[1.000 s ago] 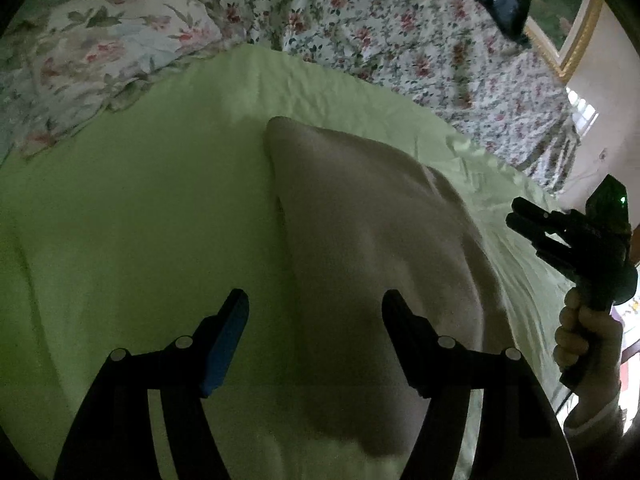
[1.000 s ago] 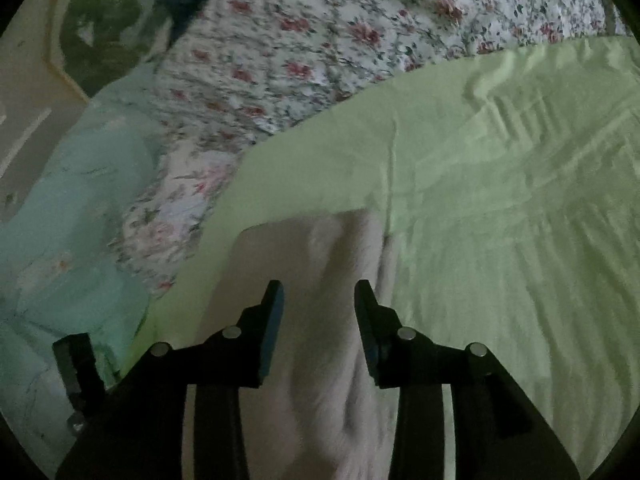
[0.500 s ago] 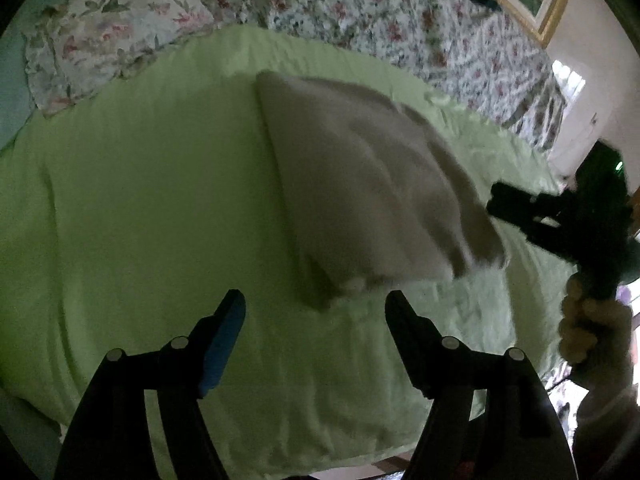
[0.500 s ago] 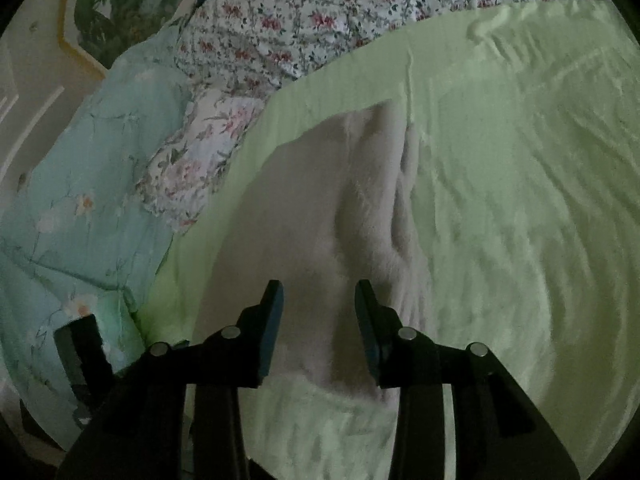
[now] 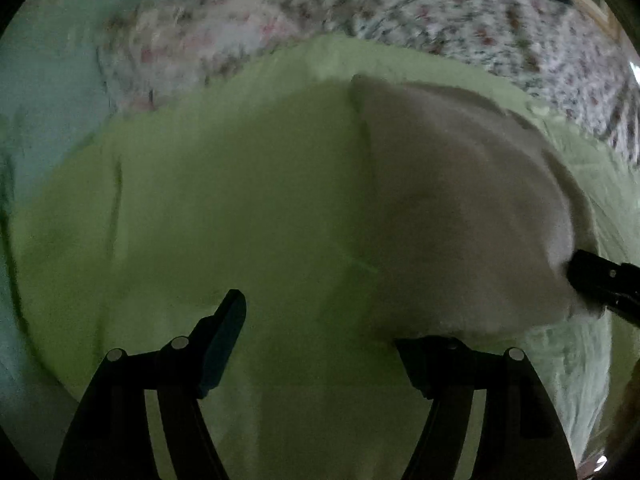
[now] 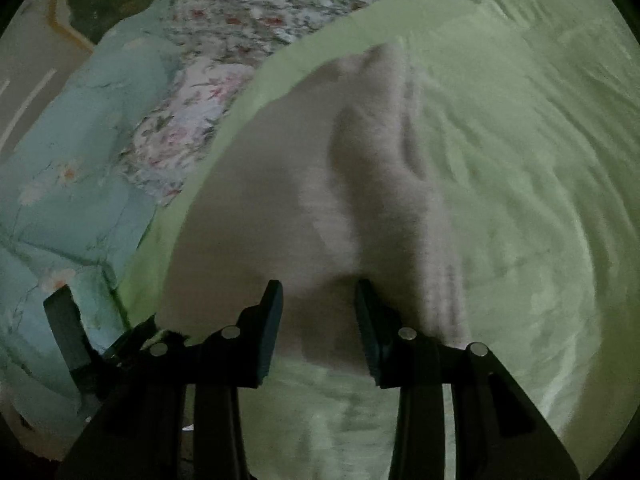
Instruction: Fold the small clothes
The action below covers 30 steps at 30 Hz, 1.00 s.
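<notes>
A pale beige folded garment (image 5: 452, 208) lies on the light green sheet (image 5: 224, 208); it also shows in the right wrist view (image 6: 320, 200). My left gripper (image 5: 320, 320) is open, its near edge of the garment lying over the right finger (image 5: 436, 364), the left finger over bare sheet. My right gripper (image 6: 318, 312) is open, fingers straddling the garment's near edge. The right gripper's fingers also show at the garment's right corner in the left wrist view (image 5: 600, 284).
Floral pillows and quilt (image 5: 460, 12) lie beyond the green sheet. A pale turquoise blanket (image 6: 68, 184) lies at the left. The sheet's near edge (image 6: 340, 392) runs just under my right gripper. The scene is dim and blurred.
Both grippers have moved in low toward the garment's near edge. The right gripper now reaches its corner; the left gripper's right finger is now under its edge.
</notes>
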Each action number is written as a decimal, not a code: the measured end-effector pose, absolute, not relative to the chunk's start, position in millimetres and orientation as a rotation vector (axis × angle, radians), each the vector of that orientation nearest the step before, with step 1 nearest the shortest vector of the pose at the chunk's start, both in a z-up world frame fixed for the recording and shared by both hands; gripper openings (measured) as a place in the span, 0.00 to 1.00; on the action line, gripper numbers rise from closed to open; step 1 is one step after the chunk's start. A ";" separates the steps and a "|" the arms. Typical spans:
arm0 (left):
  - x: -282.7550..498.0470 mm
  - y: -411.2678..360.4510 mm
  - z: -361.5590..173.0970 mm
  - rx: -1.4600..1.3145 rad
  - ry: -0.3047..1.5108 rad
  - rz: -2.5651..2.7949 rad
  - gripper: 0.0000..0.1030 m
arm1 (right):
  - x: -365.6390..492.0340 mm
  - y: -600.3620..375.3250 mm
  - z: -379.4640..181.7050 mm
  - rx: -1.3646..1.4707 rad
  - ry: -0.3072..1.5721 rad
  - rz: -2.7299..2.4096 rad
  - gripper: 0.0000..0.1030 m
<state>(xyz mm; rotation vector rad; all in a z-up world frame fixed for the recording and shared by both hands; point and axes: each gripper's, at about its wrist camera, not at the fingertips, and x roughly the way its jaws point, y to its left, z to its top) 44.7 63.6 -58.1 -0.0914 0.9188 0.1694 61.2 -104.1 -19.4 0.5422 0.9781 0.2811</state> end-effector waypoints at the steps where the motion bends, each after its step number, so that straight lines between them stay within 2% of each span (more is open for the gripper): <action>1: 45.0 68.5 -64.1 -0.116 0.939 0.168 0.70 | 60.7 -108.3 -21.8 0.549 0.976 0.276 0.36; 10: 27.7 81.2 -45.4 -0.168 0.951 0.035 0.67 | 58.5 -117.2 -22.4 0.556 0.974 0.266 0.36; 16: 12.4 96.9 5.0 -0.264 0.825 -0.162 0.66 | 48.7 -122.4 1.1 0.530 0.944 0.256 0.38; 20: 26.5 76.1 27.6 -0.244 0.764 -0.284 0.68 | 49.2 -118.8 18.0 0.519 0.909 0.281 0.38; 24: 44.1 47.7 16.6 -0.213 0.792 -0.379 0.68 | 57.5 -105.4 21.3 0.485 0.902 0.307 0.38; 30: 59.2 36.3 -37.9 -0.142 0.925 -0.397 0.67 | 63.5 -111.9 -18.9 0.430 0.997 0.221 0.37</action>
